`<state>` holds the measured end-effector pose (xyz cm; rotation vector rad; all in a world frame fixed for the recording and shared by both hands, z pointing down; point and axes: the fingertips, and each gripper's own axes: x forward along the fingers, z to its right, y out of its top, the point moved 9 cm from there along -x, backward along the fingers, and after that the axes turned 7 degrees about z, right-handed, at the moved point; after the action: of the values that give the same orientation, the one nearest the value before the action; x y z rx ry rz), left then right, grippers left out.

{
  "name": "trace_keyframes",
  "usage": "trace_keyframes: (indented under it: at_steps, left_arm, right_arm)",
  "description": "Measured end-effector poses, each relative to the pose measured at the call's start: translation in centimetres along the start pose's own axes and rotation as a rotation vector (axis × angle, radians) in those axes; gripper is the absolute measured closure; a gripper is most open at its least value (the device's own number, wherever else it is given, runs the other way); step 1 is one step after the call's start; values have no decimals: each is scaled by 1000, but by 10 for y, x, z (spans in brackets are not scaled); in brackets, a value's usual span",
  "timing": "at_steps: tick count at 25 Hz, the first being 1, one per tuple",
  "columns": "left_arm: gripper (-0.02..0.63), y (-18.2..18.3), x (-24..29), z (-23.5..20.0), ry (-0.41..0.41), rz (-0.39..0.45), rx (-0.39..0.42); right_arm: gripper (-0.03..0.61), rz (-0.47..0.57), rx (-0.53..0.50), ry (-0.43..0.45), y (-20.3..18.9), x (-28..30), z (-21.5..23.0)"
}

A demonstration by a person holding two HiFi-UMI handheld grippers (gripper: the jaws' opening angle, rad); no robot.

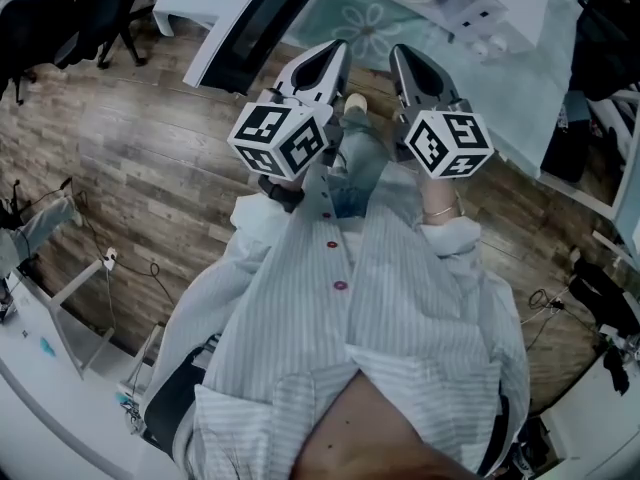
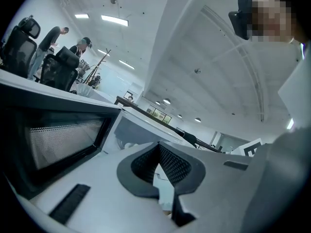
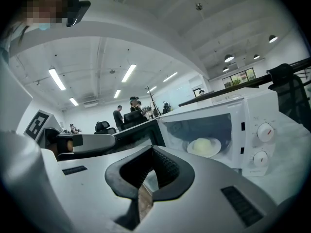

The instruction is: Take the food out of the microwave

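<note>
Cool, even light from ceiling strip lights [image 3: 57,79]; fisheye bending, black vignette corners in gripper views

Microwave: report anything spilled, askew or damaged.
Nothing stands out. The microwave door stands open, and the plate of food sits flat inside, with no spill visible.

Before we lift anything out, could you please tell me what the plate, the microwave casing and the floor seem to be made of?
Round white plate inside: probably glazed ceramic, smooth with a soft sheen; plastic is possible. White box-shaped microwave casing: likely painted metal by its flat matte panels. Brown plank floor: wood or laminate, with visible grain and seams.
</note>
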<state>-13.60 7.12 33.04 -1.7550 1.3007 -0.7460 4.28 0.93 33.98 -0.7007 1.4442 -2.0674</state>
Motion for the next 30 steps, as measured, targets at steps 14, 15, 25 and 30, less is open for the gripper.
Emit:
trace_keyframes:
  at_steps: [14, 15, 25, 30]
  left_arm:
    - [606, 34, 132, -28, -54, -31, 11]
    - [606, 35, 140, -29, -59, -33, 12]
    - [606, 35, 187, -27, -96, -63, 5]
    - [605, 36, 202, -27, -118, -81, 8]
  right_arm:
    - [546, 15, 25, -30, 46, 84, 77]
    - [546, 19, 23, -32, 49, 88, 81]
    - [546, 1, 35, -34, 58, 101, 103]
    - [546, -1, 44, -52, 56, 104, 110]
